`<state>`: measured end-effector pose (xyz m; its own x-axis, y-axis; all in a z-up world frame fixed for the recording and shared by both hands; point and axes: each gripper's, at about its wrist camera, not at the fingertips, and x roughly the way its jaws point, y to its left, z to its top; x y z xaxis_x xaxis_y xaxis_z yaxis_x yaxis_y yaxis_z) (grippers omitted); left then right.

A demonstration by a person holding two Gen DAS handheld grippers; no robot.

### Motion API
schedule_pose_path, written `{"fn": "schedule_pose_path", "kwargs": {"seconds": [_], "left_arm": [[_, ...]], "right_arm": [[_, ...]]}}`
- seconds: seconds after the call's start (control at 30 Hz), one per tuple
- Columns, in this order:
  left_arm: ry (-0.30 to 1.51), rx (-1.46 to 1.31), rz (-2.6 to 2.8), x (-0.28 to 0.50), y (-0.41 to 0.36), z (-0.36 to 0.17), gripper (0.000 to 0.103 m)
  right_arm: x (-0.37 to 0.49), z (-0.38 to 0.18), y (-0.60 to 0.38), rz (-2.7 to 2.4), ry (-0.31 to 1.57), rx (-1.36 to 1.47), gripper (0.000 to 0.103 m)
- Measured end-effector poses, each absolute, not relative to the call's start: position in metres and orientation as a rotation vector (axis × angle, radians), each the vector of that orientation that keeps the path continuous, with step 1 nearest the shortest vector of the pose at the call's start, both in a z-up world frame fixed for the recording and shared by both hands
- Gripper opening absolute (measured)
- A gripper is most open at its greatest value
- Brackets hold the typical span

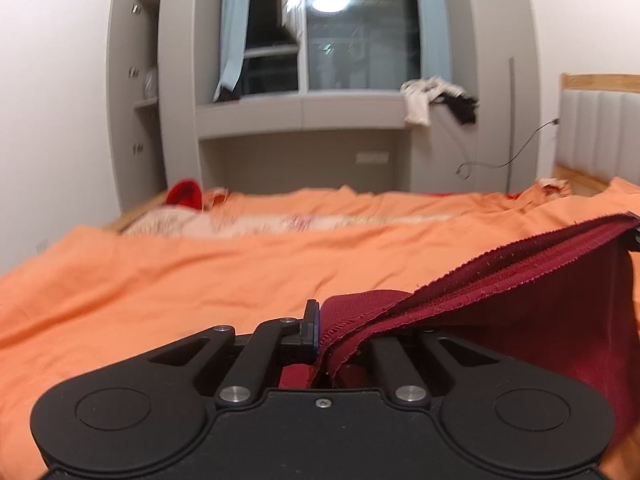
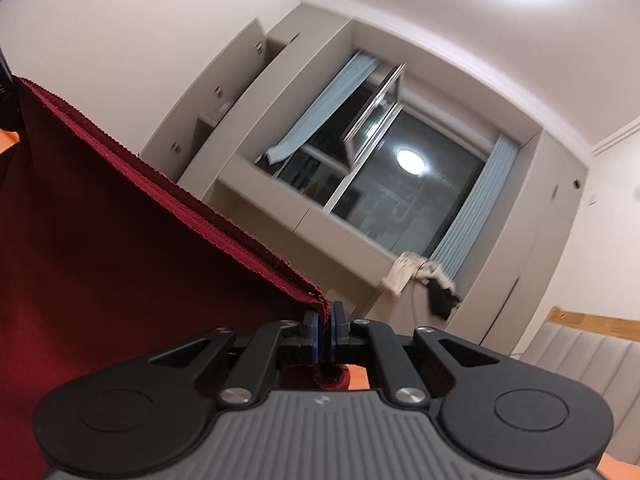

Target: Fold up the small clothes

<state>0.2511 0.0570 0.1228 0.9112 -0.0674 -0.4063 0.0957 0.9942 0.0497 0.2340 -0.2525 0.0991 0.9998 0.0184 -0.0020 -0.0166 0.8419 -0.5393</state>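
Both claws are clamped shut on the dark red garment: the left claw (image 1: 320,334) and right claw (image 2: 325,334) each pinch its ribbed hem, stretched between them above the orange bed sheet (image 1: 200,272). Keep the garment (image 2: 100,240) taut and level while lowering it flat.

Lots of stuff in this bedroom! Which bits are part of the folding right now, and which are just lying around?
In the job:
- dark red knitted garment
- left hand-held gripper, shut on it
- right hand-held gripper, shut on it
- orange bed sheet

Lying about:
- white and black clothes heaped on the grey ledge
- bright red cloth
- grey cable
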Motion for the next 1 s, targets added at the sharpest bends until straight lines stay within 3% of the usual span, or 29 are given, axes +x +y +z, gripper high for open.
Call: {"fn": "schedule_pose_path", "kwargs": {"seconds": [0.27, 0.6, 0.67, 0.73, 0.8, 0.83, 1.0], "left_arm": [[0.572, 0.028, -0.016, 0.327, 0.069, 0.065, 0.005], [0.65, -0.029, -0.03, 0.34, 0.076, 0.033, 0.011], [0.646, -0.04, -0.034, 0.339, 0.077, 0.033, 0.013], [0.646, -0.053, -0.035, 0.34, 0.079, 0.034, 0.02], [0.647, -0.085, -0.034, 0.337, 0.084, 0.034, 0.043], [0.649, -0.104, -0.037, 0.335, 0.088, 0.033, 0.047], [0.658, -0.161, -0.059, 0.323, 0.102, 0.029, 0.057]], "right_arm": [[0.301, 0.05, -0.248, 0.097, 0.158, -0.553, 0.006], [0.322, 0.034, -0.255, 0.142, 0.269, -0.492, 0.021], [0.327, 0.039, -0.259, 0.144, 0.274, -0.479, 0.029], [0.325, 0.04, -0.261, 0.139, 0.277, -0.474, 0.051], [0.325, 0.042, -0.264, 0.137, 0.279, -0.471, 0.062], [0.323, 0.043, -0.266, 0.133, 0.278, -0.47, 0.066], [0.313, 0.044, -0.277, 0.118, 0.291, -0.462, 0.087]]}}
